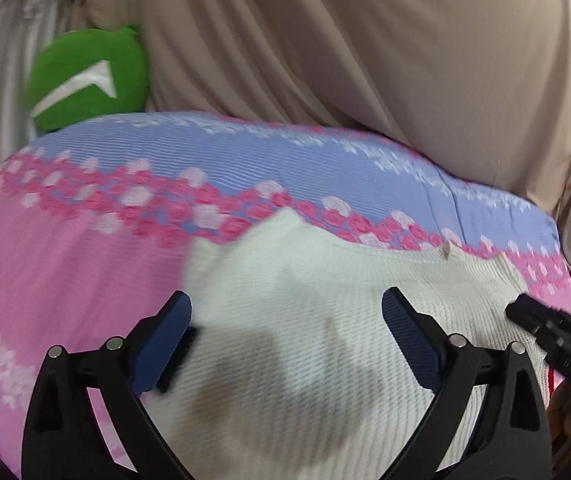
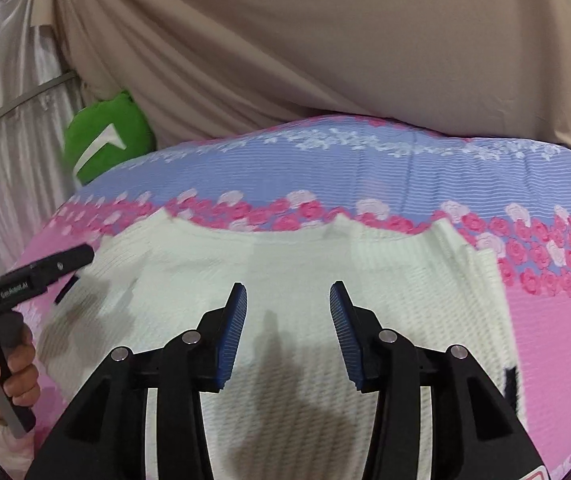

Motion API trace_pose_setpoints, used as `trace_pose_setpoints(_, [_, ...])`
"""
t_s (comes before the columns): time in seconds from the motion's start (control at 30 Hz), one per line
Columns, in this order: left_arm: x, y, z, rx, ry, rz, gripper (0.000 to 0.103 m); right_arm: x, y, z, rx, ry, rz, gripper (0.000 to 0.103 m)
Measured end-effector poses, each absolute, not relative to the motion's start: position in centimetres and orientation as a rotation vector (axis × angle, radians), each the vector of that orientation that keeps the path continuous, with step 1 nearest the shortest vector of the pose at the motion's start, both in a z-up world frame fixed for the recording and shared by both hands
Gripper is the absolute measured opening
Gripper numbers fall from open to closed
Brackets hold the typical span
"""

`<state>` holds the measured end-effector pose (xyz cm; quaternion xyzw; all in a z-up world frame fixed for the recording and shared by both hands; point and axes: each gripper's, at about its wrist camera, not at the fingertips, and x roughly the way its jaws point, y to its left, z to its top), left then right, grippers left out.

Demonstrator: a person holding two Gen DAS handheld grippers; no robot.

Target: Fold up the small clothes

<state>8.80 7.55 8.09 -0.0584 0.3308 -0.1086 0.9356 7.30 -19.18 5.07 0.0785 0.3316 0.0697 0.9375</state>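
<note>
White ribbed knit fills the near field of both views: the garment (image 2: 293, 264) lies spread flat on the bedspread (image 2: 545, 320), directly under both tools. We hold the right gripper (image 2: 288, 320) above the middle of the cloth with its jaws moderately apart and nothing between the blue pads (image 2: 231, 332). We hold the left gripper (image 1: 285, 340) above the garment's left portion with its jaws spread wide, likewise holding nothing; its left pad sits over the cloth's edge where the pink cover begins. We judge the fabric to be light, soft and limp, with a textured weave that should give the pads good friction; it will drape and sag rather than keep its shape, so a single-point hold would let the rest trail. We would therefore take hold at an edge or corner, pinching the hem or a side seam, one gripper per corner. The far edge of the garment (image 1: 365, 264) runs along the band of pink roses. Beyond it the bedspread turns blue, and past that sit a green cushion (image 1: 85, 76) and a beige draped cloth (image 1: 365, 40).
</note>
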Motion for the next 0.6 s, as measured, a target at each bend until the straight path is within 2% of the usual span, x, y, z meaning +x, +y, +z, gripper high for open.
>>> trace_pose_setpoints(0.27, [7.2, 14.4, 4.4, -0.233, 0.804, -0.120, 0.095, 8.9, -12.9, 0.6, 0.077, 0.817, 0.237, 0.045])
trace_pose_setpoints(0.4, [7.6, 15.1, 1.3, -0.290, 0.897, -0.136, 0.095, 8.4, -12.4, 0.0, 0.027, 0.755, 0.230, 0.048])
trace_pose_setpoints(0.53, [7.7, 14.0, 1.1, -0.253, 0.884, -0.138, 0.096, 8.2, -12.6, -0.2, 0.031, 0.733, 0.235, 0.050])
trace_pose_setpoints(0.57, [7.8, 13.7, 1.2, -0.269, 0.888, -0.164, 0.093, 8.2, -12.6, -0.2, 0.032, 0.730, 0.235, 0.050])
trace_pose_setpoints(0.6, [8.0, 13.5, 1.3, -0.282, 0.895, -0.192, 0.086, 8.2, -12.6, -0.2, 0.035, 0.727, 0.238, 0.050])
